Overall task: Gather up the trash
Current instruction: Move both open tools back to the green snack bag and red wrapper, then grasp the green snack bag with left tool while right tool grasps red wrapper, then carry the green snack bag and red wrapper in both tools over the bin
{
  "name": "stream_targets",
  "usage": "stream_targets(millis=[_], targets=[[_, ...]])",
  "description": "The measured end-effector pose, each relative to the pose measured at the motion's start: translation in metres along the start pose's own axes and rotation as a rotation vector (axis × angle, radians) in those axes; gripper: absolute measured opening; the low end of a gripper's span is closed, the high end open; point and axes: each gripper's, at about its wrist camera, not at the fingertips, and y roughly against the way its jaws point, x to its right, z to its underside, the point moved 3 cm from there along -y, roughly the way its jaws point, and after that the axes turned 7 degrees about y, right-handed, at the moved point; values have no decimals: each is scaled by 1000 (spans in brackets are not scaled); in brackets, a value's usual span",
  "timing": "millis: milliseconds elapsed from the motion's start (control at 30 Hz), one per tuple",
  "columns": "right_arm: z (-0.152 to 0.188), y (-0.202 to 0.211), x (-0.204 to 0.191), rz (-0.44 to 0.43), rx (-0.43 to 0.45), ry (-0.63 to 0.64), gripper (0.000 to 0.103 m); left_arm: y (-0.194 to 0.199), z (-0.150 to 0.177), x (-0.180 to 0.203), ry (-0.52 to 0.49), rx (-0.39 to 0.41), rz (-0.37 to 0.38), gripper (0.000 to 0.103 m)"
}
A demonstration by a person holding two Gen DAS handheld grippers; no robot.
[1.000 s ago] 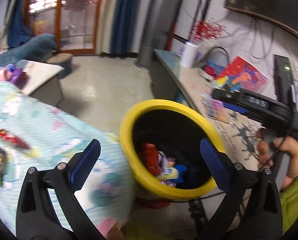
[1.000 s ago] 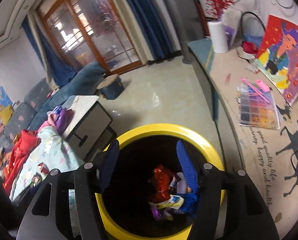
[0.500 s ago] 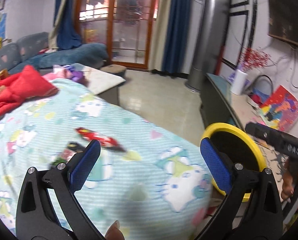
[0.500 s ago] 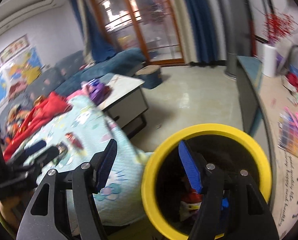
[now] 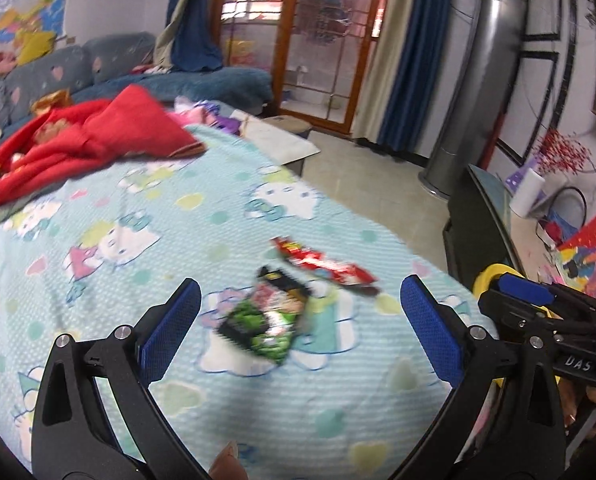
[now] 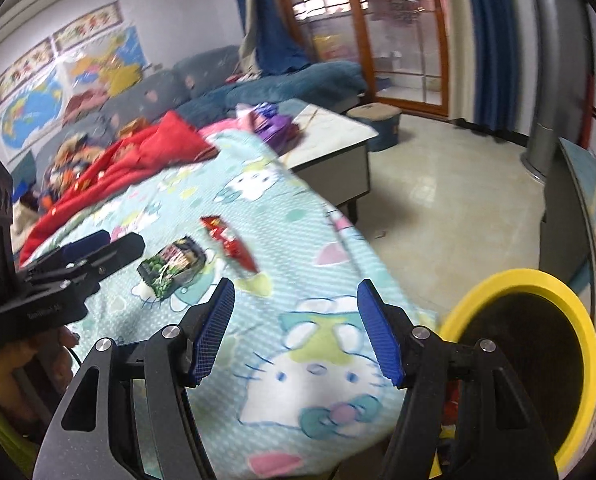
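A green and black snack wrapper (image 5: 268, 316) lies on the light blue cartoon blanket (image 5: 138, 240), with a red wrapper (image 5: 323, 266) just beyond it. My left gripper (image 5: 298, 320) is open and empty, hovering over the green wrapper. In the right wrist view the green wrapper (image 6: 172, 266) and red wrapper (image 6: 230, 246) lie ahead to the left. My right gripper (image 6: 296, 332) is open and empty above the blanket's edge. The yellow-rimmed black bin (image 6: 537, 360) stands at its right. The left gripper (image 6: 78, 256) shows at the left there.
A red cloth (image 5: 78, 140) lies at the far end of the blanket. A white low table (image 6: 329, 136) stands beyond the bed, a blue sofa (image 6: 278, 80) behind it. A long side counter (image 5: 497, 216) with clutter runs along the right wall. Tiled floor (image 6: 457, 200) lies between.
Both grippers swung left from over the bin to over the blanket. The wrappers came into view between the left fingers. The bin moved to the right edge of both views.
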Motion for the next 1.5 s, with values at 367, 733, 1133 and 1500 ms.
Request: stream_targets(millis=[367,733,1133,1500], targets=[[-21,-59,-34,-22,-68,127,53,-22,8,-48,123,-112,56,80],[-15,-102,-38,-78,-153,75,10,-46,16,-51,173,-181,138,54],[5,-46,-4,-40,-72,-10,4,-40,21,-24,122,-188,186,5],[15,6,38,22,-2,-81,4,-17,18,37,19,-155,286,5]])
